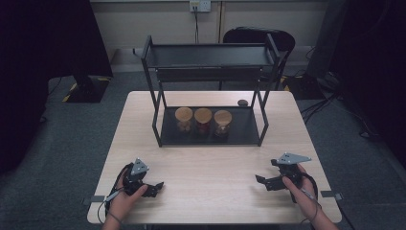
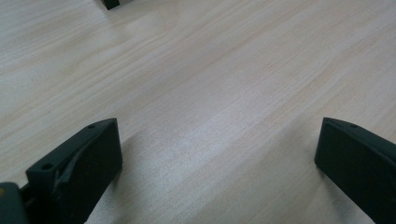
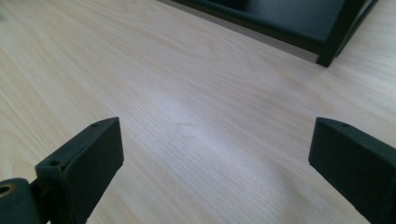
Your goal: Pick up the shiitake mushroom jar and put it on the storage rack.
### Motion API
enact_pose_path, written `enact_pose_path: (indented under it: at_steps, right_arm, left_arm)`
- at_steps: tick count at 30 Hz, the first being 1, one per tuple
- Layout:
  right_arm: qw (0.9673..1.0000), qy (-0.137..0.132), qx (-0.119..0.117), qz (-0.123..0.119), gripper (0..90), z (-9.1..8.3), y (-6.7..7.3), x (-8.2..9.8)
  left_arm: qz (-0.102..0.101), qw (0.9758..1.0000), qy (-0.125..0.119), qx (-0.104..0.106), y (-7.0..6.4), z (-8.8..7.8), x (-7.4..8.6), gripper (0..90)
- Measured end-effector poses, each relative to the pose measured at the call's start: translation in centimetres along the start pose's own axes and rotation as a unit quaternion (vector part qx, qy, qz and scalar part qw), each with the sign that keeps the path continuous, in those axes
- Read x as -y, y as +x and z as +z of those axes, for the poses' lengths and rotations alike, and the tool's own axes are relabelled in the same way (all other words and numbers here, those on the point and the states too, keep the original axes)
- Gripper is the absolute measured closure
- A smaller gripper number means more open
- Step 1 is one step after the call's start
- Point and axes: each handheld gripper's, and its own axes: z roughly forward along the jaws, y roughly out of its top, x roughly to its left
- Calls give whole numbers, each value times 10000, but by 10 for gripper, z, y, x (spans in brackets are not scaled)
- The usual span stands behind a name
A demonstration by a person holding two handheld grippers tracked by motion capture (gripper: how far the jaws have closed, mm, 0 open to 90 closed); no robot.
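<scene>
A black two-tier metal rack [image 1: 210, 76] stands at the back of the wooden table [image 1: 210, 163]. On its lower shelf three glass jars with round wooden lids sit in a row: left jar [image 1: 184, 118], middle jar [image 1: 203, 118], right jar [image 1: 222, 120]. My left gripper [image 1: 154, 188] rests low over the front left of the table, held by a hand, open with bare wood between its jaws [image 2: 217, 154]. Over the front right, my right gripper [image 1: 264, 182] is open too, and the rack's foot [image 3: 332, 51] and shelf edge lie ahead of it.
A small dark round object [image 1: 242, 102] lies on the table just behind the rack's right side. A black chair [image 1: 258, 36] stands beyond the table. Dark stands and cables sit on the grey floor at both sides.
</scene>
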Motion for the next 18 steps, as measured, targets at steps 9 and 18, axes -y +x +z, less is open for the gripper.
enact_pose_path:
  at_steps: [9, 18]
  right_arm:
    - [9999, 33, 146, -19, 25, -5, -1, 8]
    - [9978, 277, 560, -234, 23, -14, 5, 11]
  left_arm:
    - [0, 10000, 0, -1, 0, 0, 0, 4]
    - [-1, 10000, -1, 0, 0, 0, 0, 4]
